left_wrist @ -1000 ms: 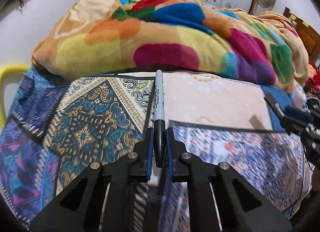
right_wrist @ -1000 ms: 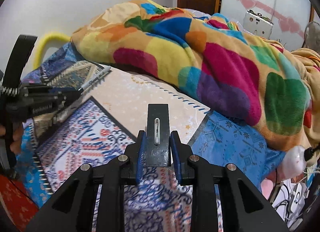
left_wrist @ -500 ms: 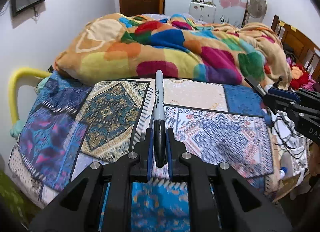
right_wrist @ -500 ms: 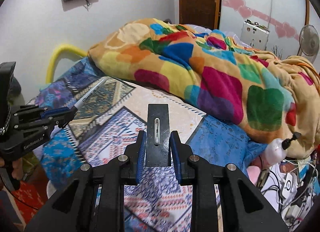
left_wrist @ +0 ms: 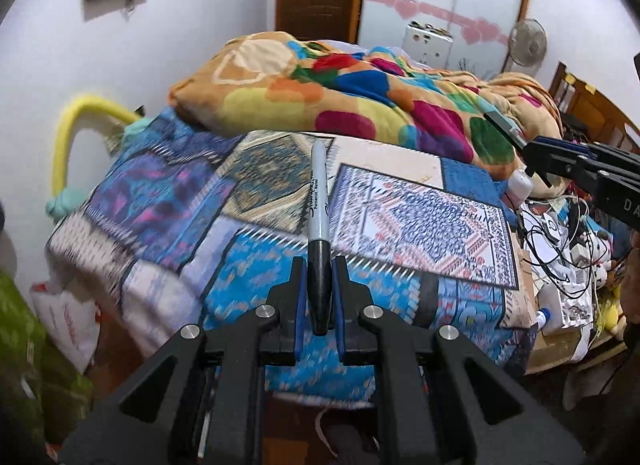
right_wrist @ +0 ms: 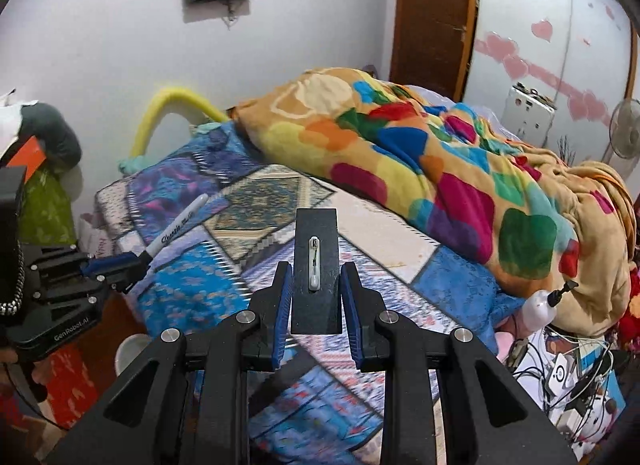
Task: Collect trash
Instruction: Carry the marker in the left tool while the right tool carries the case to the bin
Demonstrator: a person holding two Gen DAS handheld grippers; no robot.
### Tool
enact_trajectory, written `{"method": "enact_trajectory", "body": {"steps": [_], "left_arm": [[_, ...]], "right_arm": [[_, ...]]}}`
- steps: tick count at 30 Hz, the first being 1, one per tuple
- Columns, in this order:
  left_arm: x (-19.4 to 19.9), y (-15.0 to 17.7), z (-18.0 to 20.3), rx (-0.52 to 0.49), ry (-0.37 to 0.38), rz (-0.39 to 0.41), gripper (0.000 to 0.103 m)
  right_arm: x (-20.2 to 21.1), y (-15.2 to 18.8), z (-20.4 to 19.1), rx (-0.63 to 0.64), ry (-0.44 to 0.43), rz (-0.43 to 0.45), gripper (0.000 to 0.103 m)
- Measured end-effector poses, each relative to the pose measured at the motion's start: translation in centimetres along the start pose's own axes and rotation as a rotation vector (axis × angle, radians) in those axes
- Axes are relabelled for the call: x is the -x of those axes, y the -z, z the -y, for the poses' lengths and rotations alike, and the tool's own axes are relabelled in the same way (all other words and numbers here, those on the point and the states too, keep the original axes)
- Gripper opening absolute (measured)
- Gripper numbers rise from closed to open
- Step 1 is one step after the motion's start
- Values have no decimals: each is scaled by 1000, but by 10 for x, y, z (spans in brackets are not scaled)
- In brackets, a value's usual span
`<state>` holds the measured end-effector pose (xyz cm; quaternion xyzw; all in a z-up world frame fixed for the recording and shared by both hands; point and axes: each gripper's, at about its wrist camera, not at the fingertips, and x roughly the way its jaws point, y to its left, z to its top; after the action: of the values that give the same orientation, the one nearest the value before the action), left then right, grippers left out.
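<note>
My left gripper [left_wrist: 319,289] is shut on a Sharpie marker [left_wrist: 318,217] with a grey barrel and a black cap, which points forward over the bed's near edge. My right gripper [right_wrist: 316,297] is shut on a flat black plate [right_wrist: 316,249] with a small white capsule set in its middle. In the right wrist view the left gripper [right_wrist: 132,265] shows at the left with the marker [right_wrist: 180,227]. In the left wrist view the right gripper [left_wrist: 536,155] shows at the right with the plate [left_wrist: 502,125] edge-on.
A patchwork bedsheet [left_wrist: 420,221] covers the bed, with a multicoloured blanket [left_wrist: 360,101] heaped at the back. A yellow padded rail [left_wrist: 76,121] stands at the bed's left. Cables and clutter [left_wrist: 560,241] lie at the right. A green bag [left_wrist: 24,353] and white bag [left_wrist: 68,317] sit on the floor left.
Both grippers have pulled back and up from the bed, still holding the marker and the plate. More of the floor and room shows now.
</note>
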<state>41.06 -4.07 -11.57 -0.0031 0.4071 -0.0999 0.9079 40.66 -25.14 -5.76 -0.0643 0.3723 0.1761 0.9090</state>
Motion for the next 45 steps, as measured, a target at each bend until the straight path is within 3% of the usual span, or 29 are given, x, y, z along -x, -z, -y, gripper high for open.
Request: {"method": "enact_trajectory", "body": {"steps": [12,21,27,35,45], "left_arm": [[63,98,-91,175,-139,25,11],[71,168,-146,297,-215,-16,11],[56,213,-167,333,-235,-83,11],[23,272,-206,462,-200,-193,11],[-33,303,-238,530,-164,-319,11]], "right_arm": [[-2,34,-108,85,-167,-40,22],[-31,60,-195,180,-267,-108,22],[-53,79,-250,256,-317,-154,22],[-105,110,-303,297,-369,-300,22],[-171,133,-338,260,-417,-494,22]]}}
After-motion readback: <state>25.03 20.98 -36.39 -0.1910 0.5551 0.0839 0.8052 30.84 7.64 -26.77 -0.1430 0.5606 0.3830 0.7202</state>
